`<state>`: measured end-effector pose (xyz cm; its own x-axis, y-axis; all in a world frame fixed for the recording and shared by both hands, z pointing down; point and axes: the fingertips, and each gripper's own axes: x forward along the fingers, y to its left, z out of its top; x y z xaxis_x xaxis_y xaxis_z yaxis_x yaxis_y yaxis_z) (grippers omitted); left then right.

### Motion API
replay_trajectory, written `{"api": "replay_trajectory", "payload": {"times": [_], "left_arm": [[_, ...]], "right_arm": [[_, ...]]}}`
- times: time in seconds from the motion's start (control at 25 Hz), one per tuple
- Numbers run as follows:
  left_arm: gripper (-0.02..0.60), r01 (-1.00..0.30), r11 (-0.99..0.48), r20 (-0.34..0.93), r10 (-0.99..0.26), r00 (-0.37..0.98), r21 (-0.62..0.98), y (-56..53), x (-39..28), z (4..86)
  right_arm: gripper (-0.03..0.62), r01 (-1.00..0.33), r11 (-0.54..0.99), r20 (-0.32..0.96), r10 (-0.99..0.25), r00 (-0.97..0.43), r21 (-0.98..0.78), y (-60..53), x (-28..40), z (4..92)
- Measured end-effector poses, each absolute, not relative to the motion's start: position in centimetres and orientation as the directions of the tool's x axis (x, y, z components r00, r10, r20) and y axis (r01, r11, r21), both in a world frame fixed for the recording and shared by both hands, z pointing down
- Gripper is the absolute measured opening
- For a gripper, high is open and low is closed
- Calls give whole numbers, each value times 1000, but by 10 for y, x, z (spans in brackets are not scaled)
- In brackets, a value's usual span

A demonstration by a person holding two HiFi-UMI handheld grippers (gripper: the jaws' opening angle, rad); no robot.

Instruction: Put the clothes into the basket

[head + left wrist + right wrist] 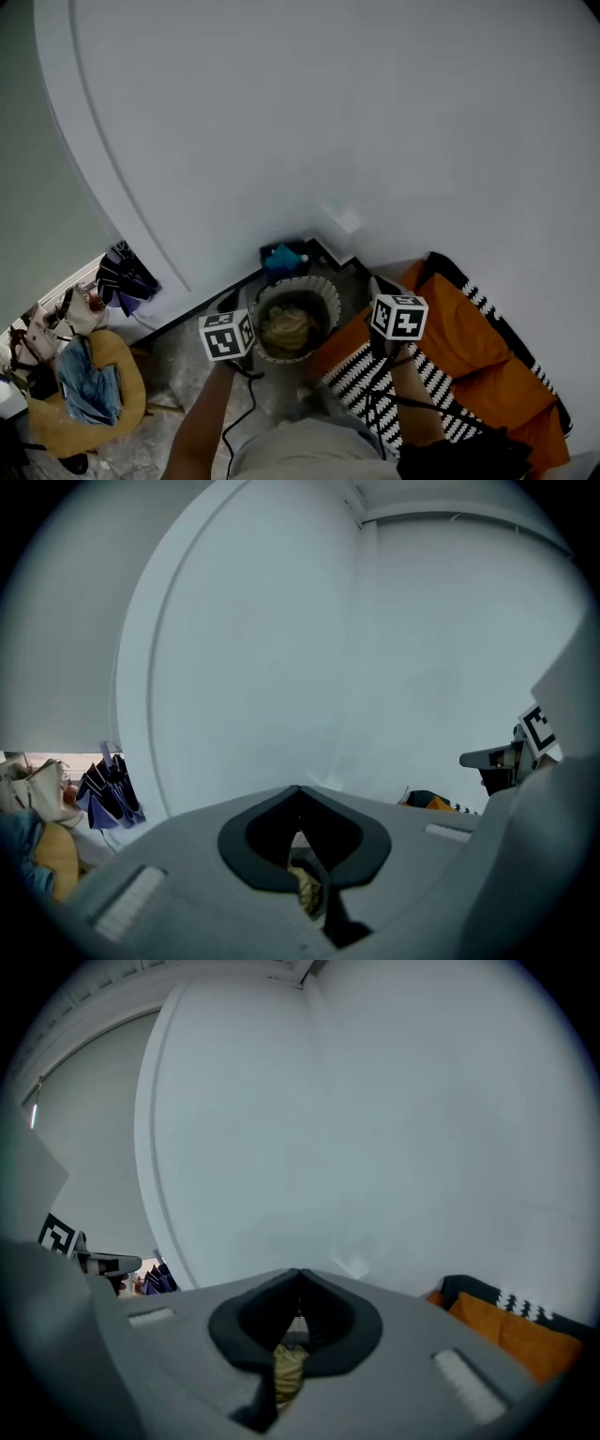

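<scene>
A round woven basket (323,292) stands on the floor against the white wall, with a yellowish garment (289,326) lying inside. My left gripper (300,789) is shut, tips meeting; its marker cube (227,335) hovers by the basket's left rim. My right gripper (300,1271) is also shut, and its marker cube (398,317) hangs by the basket's right side. Through the hollow behind each pair of jaws a bit of the yellowish garment (306,889) (287,1371) shows below. Nothing is pinched between the tips of either one.
An orange blanket with a black-and-white patterned edge (469,342) lies to the right. A yellow chair holding blue jeans (89,384) stands at the left, folded purple umbrellas (127,277) beyond it. A teal object (281,258) sits behind the basket. A black cable (249,403) trails below.
</scene>
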<state>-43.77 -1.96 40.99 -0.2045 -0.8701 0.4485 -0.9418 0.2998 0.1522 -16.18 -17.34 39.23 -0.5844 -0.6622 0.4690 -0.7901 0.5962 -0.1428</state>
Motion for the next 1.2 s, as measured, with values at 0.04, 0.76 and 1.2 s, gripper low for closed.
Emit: {"api": "replay_trajectory", "payload": {"times": [0.04, 0.76, 1.2], "left_arm": [[-5, -944, 294, 446, -872, -201, 149, -20, -437, 408], [-5, -962, 242, 423, -891, -167, 129, -27, -418, 392], [-5, -962, 245, 421, -890, -173, 123, -39, -411, 386]], "right_arm": [[3, -795, 588, 463, -670, -580, -145, -173, -158, 390], [3, -836, 538, 447, -724, -525, -112, -166, -137, 381], [3, -848, 517, 445, -737, -509, -113, -180, -130, 379]]}}
